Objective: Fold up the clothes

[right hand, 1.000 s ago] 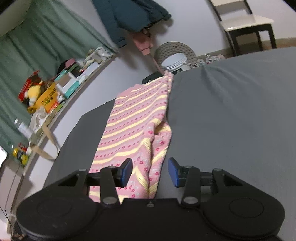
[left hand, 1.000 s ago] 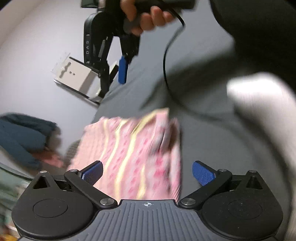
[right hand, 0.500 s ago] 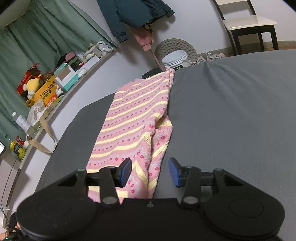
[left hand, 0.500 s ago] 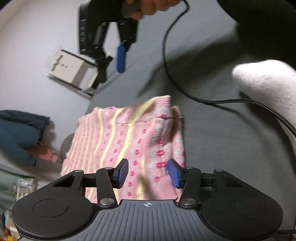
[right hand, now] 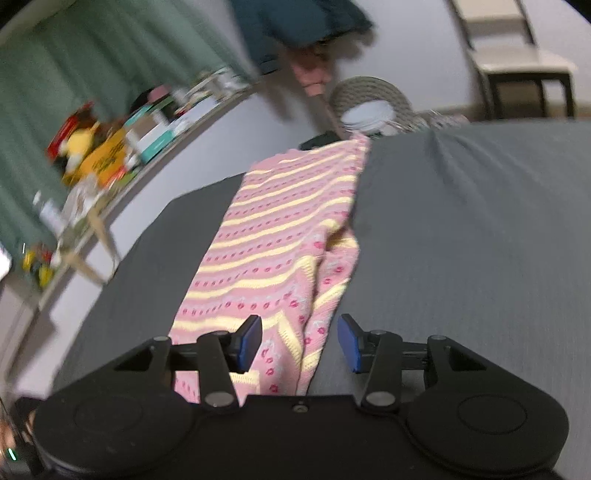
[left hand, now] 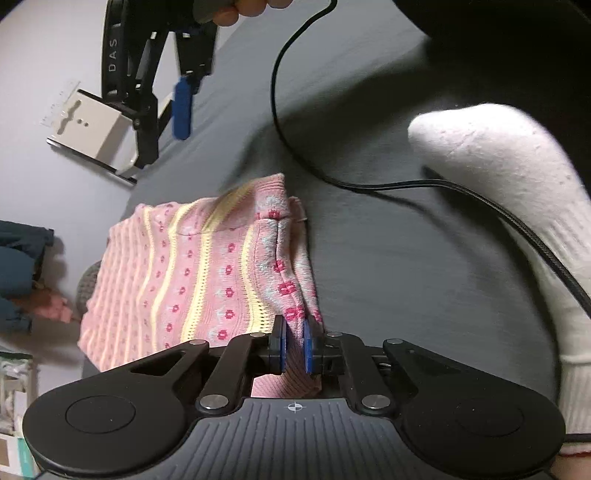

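Note:
A pink knitted garment [left hand: 192, 273] with yellow stripes and small red flowers lies in a long folded strip on the grey bed sheet [left hand: 388, 277]. My left gripper [left hand: 294, 345] sits at its near right edge. Its jaws are closing, and the blue pads pinch a raised fold of the knit. In the right wrist view the same garment [right hand: 280, 229] runs away from me. My right gripper [right hand: 299, 343] stands open over its near end, with fabric between the pads and not pressed. The right gripper [left hand: 162, 114], held by a hand, also shows at the top of the left wrist view.
A foot in a white sock [left hand: 498, 184] rests on the sheet at the right, with a black cable [left hand: 369, 184] running past it. Beyond the bed stand a chair [right hand: 517, 62], a round basket [right hand: 369, 99], a cluttered shelf [right hand: 110, 147] and a hanging dark jacket [right hand: 295, 26].
My left gripper's jaws went from wide apart to pinched on the garment's edge. The right gripper's jaws kept their gap and its view tilted slightly.

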Demonstrator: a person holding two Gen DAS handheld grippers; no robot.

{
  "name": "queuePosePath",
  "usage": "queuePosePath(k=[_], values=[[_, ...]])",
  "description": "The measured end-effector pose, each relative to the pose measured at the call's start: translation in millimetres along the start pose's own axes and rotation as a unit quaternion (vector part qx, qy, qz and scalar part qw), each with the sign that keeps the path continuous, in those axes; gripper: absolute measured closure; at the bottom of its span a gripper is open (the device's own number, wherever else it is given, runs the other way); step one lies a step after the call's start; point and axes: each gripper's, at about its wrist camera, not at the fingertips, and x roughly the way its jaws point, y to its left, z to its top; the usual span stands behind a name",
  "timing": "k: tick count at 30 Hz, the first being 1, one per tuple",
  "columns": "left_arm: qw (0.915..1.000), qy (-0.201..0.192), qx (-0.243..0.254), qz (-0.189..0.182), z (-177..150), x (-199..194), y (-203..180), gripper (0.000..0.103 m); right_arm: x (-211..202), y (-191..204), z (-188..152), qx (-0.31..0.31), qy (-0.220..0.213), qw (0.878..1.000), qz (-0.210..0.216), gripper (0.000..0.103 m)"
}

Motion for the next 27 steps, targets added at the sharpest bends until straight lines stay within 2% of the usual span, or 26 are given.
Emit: queuePosePath(k=[2,3,4,5,6,7,9,11,15,19,23,27], values=[[0.9997,0.001,-0.017,0.015,-2,0,0,0.090,0,22,-4,-0.079,0.004,0.997,0.007,0.058],[0.9994,0.004,-0.026,0.022,-3,0,1,0.082,0,36,-8,-0.132,0.008,0.991,0.010,0.058],[0.9988,0.006,-0.035,0.034,-4,-1,2,0.064,0,51,-15,-0.189,0.010,0.982,0.012,0.058],[0.9979,0.005,-0.042,0.050,-7,-4,4,0.051,0,67,-24,-0.252,0.009,0.968,0.015,0.058],[0.9967,0.004,-0.047,0.066,-10,-7,6,0.021,0,81,-34,-0.311,0.010,0.950,0.018,0.058],[0.9959,-0.003,-0.051,0.075,-14,-12,7,0.000,0,95,-46,-0.369,0.013,0.929,0.024,0.058],[0.9952,-0.017,-0.056,0.079,-25,-26,9,0.000,5,114,-68,-0.450,0.028,0.892,0.027,0.058],[0.9952,-0.008,-0.049,0.084,-33,-32,8,0.000,11,131,-87,-0.516,0.046,0.855,0.025,0.059],[0.9948,0.005,-0.019,0.100,-46,-37,7,0.000,24,147,-114,-0.599,0.067,0.798,-0.003,0.059],[0.9944,0.003,-0.016,0.104,-46,-38,6,0.000,33,158,-138,-0.652,0.088,0.753,-0.013,0.058],[0.9942,0.001,-0.013,0.107,-42,-30,8,0.000,40,162,-156,-0.690,0.096,0.717,-0.025,0.052],[0.9943,-0.006,-0.023,0.104,-39,-28,10,0.000,42,162,-174,-0.730,0.071,0.679,-0.036,0.048]])
